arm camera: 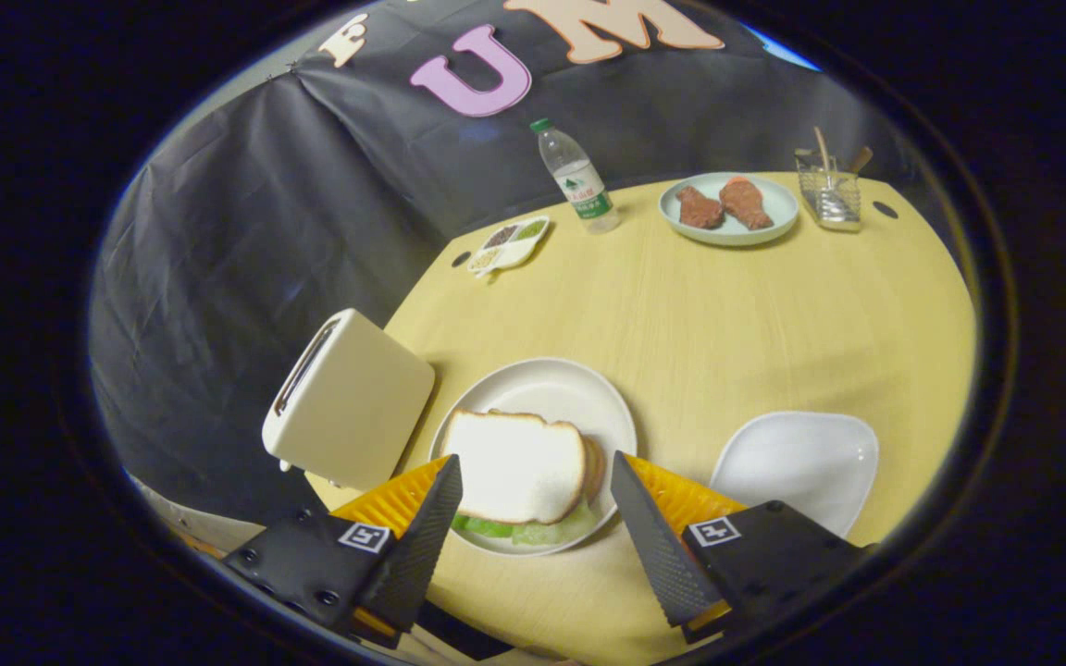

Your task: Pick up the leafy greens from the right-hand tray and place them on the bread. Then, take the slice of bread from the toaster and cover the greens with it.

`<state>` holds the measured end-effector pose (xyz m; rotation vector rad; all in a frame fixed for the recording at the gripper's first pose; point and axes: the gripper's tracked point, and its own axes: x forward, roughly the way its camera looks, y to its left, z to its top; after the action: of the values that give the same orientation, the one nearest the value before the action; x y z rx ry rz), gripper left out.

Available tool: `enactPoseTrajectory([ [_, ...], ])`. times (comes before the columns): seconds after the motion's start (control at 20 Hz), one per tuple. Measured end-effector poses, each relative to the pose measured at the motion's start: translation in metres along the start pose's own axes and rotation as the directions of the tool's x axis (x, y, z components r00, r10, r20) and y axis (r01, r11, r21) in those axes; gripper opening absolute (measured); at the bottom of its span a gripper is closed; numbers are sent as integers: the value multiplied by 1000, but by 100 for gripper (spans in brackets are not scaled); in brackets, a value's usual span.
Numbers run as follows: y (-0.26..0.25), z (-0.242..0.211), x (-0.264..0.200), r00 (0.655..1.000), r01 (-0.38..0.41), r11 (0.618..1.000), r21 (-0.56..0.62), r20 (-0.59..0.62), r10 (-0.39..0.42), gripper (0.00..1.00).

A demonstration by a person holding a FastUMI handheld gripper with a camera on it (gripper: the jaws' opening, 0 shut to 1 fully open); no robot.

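**Bread on top, greens peeking out**

The gripper (538, 499) hangs over the near side of a smooth, pale yellow wooden table (681, 314). Its two fingers (427, 536) are flat, pointy wedges with a bumpy grid on the inside. They are spread wide apart and hold nothing.

Between the fingertips sits one round white plate (579, 393). On it lies a slice of bread (514, 462), soft and white with a thin brown crust. It is tilted a bit, and the edge of a second slice (594, 467) peeks out on its right. Under the top slice, on the near side, the leafy greens (533, 531) stick out, light green and crinkly. So there are two bread slices with the greens in between.

Just beside the plate, on the left, stands one cream toaster (348, 412). It is boxy with round corners and has a long dark slot on top.

On the right of the plate is one white tray (801, 462), shiny, with soft rounded corners.

At the far side of the table are one clear plastic bottle (577, 180) with a green cap, one little white dish (509, 245) with small sections of seeds or spices, one pale round plate (774, 199) with two brown lumpy pieces of meat (723, 205), and one clear holder (829, 194) with sticks standing in it.
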<state>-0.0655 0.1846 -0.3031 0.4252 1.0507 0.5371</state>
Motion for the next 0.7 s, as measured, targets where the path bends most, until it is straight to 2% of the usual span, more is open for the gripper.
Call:
enactPoseTrajectory([
  [0.2,-9,32,-31,990,45,998,-50,133,-38,100],
  [0.35,-19,64,-62,963,115,988,-99,257,-86,100],
  [0.55,-24,102,-107,902,217,966,-138,408,-144,100],
  [0.7,-23,129,-143,840,283,948,-142,514,-174,100],
])
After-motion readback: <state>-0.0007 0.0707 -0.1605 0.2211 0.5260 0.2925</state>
